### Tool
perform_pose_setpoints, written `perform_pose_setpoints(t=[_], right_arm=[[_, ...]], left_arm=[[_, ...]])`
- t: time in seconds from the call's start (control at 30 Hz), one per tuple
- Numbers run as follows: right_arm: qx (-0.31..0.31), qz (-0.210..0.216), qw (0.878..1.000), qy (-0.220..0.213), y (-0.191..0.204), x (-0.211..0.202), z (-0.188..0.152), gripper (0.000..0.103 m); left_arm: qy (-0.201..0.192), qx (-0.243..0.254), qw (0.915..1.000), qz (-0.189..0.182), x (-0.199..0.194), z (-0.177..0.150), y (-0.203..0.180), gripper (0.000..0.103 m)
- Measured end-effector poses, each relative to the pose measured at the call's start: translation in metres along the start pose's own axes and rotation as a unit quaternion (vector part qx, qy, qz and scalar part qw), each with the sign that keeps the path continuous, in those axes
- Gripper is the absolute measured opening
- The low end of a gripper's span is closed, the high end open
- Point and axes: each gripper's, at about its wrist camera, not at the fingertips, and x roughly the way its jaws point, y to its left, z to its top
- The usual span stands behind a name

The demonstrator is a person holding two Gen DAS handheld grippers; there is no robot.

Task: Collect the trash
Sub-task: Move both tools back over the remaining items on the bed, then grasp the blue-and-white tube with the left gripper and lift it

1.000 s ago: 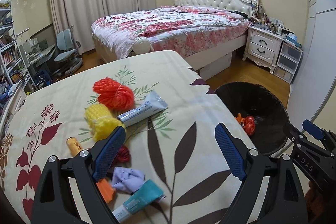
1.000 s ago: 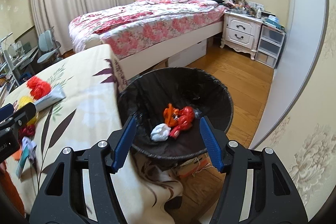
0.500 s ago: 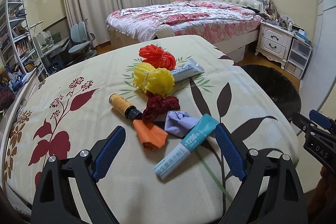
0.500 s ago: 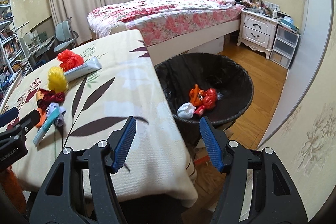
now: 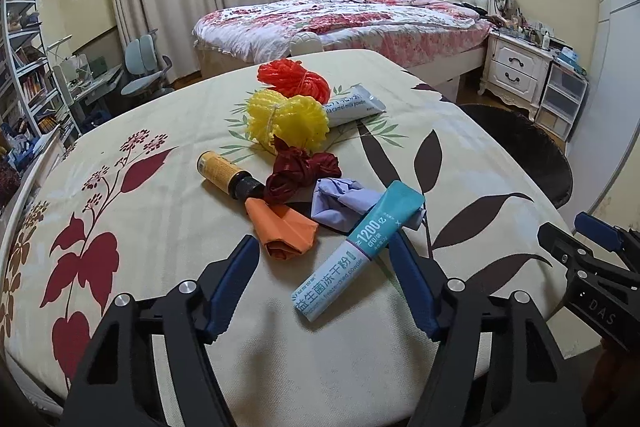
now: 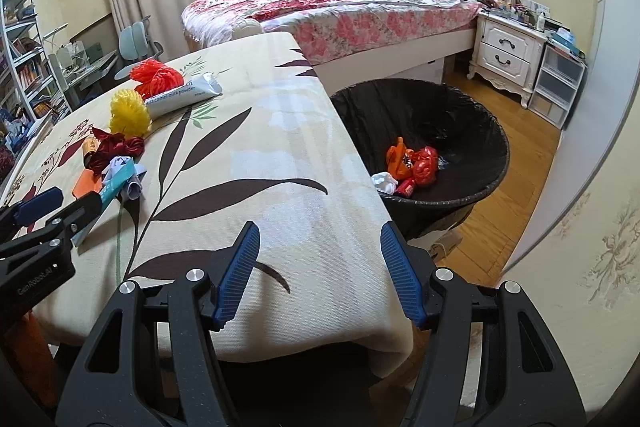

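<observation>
Both tongs we hold wide and empty. The teal tube (image 5: pixel 357 253) lies on the table (image 5: pixel 160 227) between the left tongs' (image 5: pixel 324 281) fingers; the right tongs (image 6: pixel 318 269) hover near the bin (image 6: pixel 472 195).

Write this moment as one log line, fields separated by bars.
left hand-held gripper: open over teal sachet | right hand-held gripper: open, empty | bin: holds trash

Trash pile (image 5: pixel 304 163) on table (image 6: pixel 280 131); bin (image 6: pixel 472 115) right of it.
</observation>
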Motion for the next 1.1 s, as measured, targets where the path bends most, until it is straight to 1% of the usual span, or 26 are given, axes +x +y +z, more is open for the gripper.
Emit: perform_pose_setpoints(t=[0.17, 0.27, 0.33, 0.4, 0.47, 0.6, 0.63, 0.7, 0.9, 1.1], right_arm=[[0.0, 0.003, 1.0, 0.001, -0.001, 0.0, 0.0, 0.061], [0.002, 0.004, 1.0, 0.002, -0.001, 0.0, -0.001, 0.061], [0.002, 0.005, 1.0, 0.001, -0.001, 0.0, -0.001, 0.061], [0.003, 0.006, 1.0, 0.001, -0.001, 0.0, -0.001, 0.061], [0.003, 0.005, 1.0, 0.001, -0.001, 0.0, -0.001, 0.061], [0.002, 0.006, 1.0, 0.001, -0.001, 0.0, -0.001, 0.061], [0.002, 0.006, 1.0, 0.001, -0.001, 0.0, 0.0, 0.061], [0.001, 0.007, 1.0, 0.0, 0.0, 0.0, 0.001, 0.061], [-0.002, 0.011, 1.0, -0.003, 0.004, 0.0, 0.005, 0.061], [-0.016, 0.023, 1.0, -0.008, 0.017, 0.0, 0.01, 0.061]], left_arm=[[-0.004, 0.024, 0.9997, 0.0, 0.0, -0.003, -0.012, 0.06], [0.004, 0.028, 0.9996, 0.0, 0.006, -0.003, -0.015, 0.055], [0.012, 0.029, 0.9995, 0.0, 0.012, -0.004, -0.016, 0.047], [0.022, 0.027, 0.9994, -0.01, 0.015, -0.004, -0.016, 0.035], [0.024, 0.023, 0.9993, -0.016, 0.016, -0.006, -0.016, 0.031], [0.022, 0.026, 0.9993, -0.014, 0.014, -0.008, -0.019, 0.015], [0.022, 0.022, 0.9993, -0.02, 0.013, -0.008, -0.018, 0.012], [0.023, 0.016, 0.9992, -0.027, 0.01, -0.008, -0.016, 0.012], [0.008, 0.009, 0.9995, -0.03, -0.005, -0.006, -0.011, 0.01], [-0.002, -0.005, 0.9996, -0.026, -0.015, -0.001, 0.001, 0.009]])
